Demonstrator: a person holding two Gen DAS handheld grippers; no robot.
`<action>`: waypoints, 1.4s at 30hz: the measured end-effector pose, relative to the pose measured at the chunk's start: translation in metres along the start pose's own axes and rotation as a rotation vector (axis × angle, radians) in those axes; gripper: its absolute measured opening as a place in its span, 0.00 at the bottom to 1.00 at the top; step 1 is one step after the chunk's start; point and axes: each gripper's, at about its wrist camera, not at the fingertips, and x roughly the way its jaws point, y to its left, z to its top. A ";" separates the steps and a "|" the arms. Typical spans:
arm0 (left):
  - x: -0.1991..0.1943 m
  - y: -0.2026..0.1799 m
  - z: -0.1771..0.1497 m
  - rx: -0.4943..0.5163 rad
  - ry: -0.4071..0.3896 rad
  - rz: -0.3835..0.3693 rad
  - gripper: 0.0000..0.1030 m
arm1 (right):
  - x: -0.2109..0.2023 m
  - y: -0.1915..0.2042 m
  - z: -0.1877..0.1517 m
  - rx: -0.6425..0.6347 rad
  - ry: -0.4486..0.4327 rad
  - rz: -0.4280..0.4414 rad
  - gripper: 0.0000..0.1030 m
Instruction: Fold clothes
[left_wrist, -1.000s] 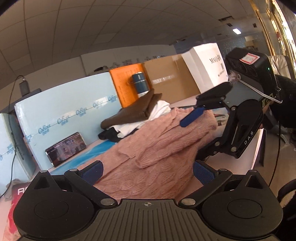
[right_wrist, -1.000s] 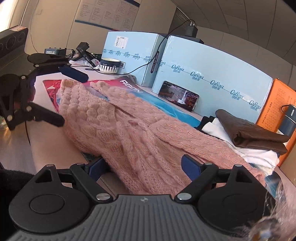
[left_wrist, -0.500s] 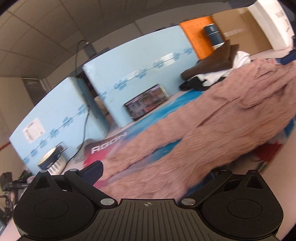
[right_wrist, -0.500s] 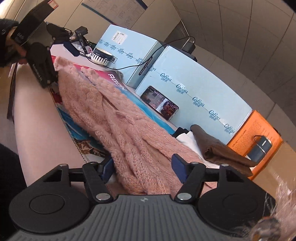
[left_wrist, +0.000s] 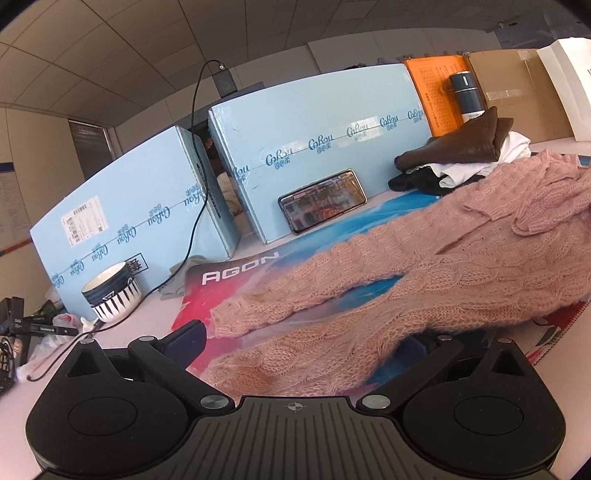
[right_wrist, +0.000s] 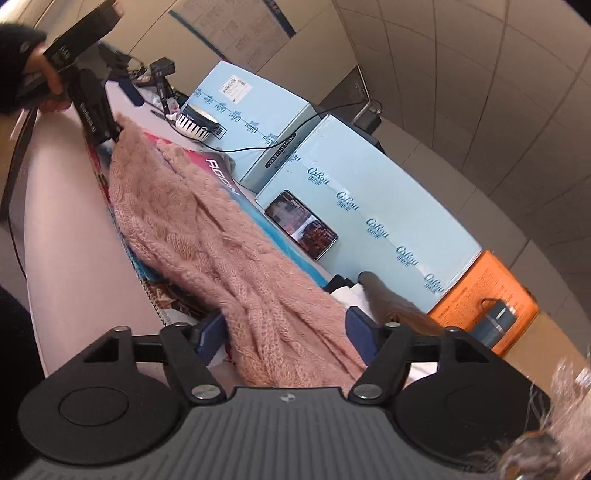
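A pink cable-knit sweater (left_wrist: 424, 266) lies stretched across the printed mat (left_wrist: 243, 269) on the table. In the left wrist view its near end drapes between the fingers of my left gripper (left_wrist: 303, 339); the right finger is hidden under the knit. In the right wrist view the sweater (right_wrist: 207, 236) runs from my right gripper (right_wrist: 284, 332), whose blue pads sit on either side of the bunched knit, to my left gripper (right_wrist: 110, 136) at the far left, pinching the other end. A sleeve (left_wrist: 258, 314) lies loose on the mat.
Two light blue boxes (left_wrist: 317, 147) stand behind the mat, with a phone (left_wrist: 321, 205) leaning on one. A stack of folded clothes (left_wrist: 461, 151) lies at the right, a striped bowl (left_wrist: 110, 295) and cables at the left. An orange box and cardboard stand behind.
The two grippers have moved apart, drawing the sweater out from a bunched heap into a long stretch. The left gripper swung left and lower; the right gripper tilted.
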 end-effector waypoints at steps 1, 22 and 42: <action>0.000 0.000 0.001 -0.005 -0.002 0.001 1.00 | -0.001 0.003 0.000 -0.031 -0.005 -0.014 0.56; 0.048 0.054 0.019 -0.279 0.059 -0.029 1.00 | 0.063 -0.138 -0.018 0.756 0.014 0.278 0.11; 0.078 0.085 0.002 -0.656 0.185 -0.157 0.98 | 0.075 -0.179 -0.070 1.043 0.068 0.264 0.77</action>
